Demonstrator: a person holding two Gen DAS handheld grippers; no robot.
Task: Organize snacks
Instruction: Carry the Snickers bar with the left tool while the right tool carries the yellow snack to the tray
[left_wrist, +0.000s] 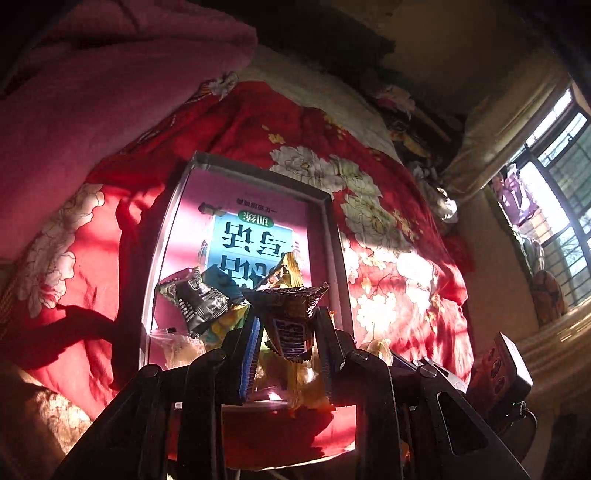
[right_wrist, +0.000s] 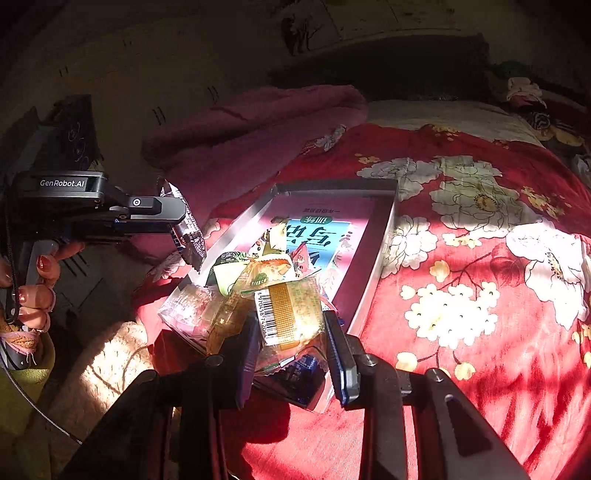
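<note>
A shallow grey box (left_wrist: 334, 251) lies on the bed with a pink book flat inside it. Several wrapped snacks (left_wrist: 199, 302) are heaped at its near end. My left gripper (left_wrist: 288, 317) is shut on a brown Snickers bar (left_wrist: 291, 336), held upright over that heap. In the right wrist view the left gripper (right_wrist: 181, 230) hangs by the box's left rim (right_wrist: 236, 225) with the bar (right_wrist: 195, 247) in it. My right gripper (right_wrist: 291, 321) is shut on a clear yellow cake packet (right_wrist: 291, 299) with a barcode, just above the snack pile (right_wrist: 236, 273).
A red floral quilt (right_wrist: 461, 258) covers the bed around the box, and a pink blanket (left_wrist: 110, 92) is bunched behind it. A person's hand (right_wrist: 37, 280) grips the left tool's handle. A power strip (left_wrist: 506, 369) and a window (left_wrist: 561, 166) are to the right.
</note>
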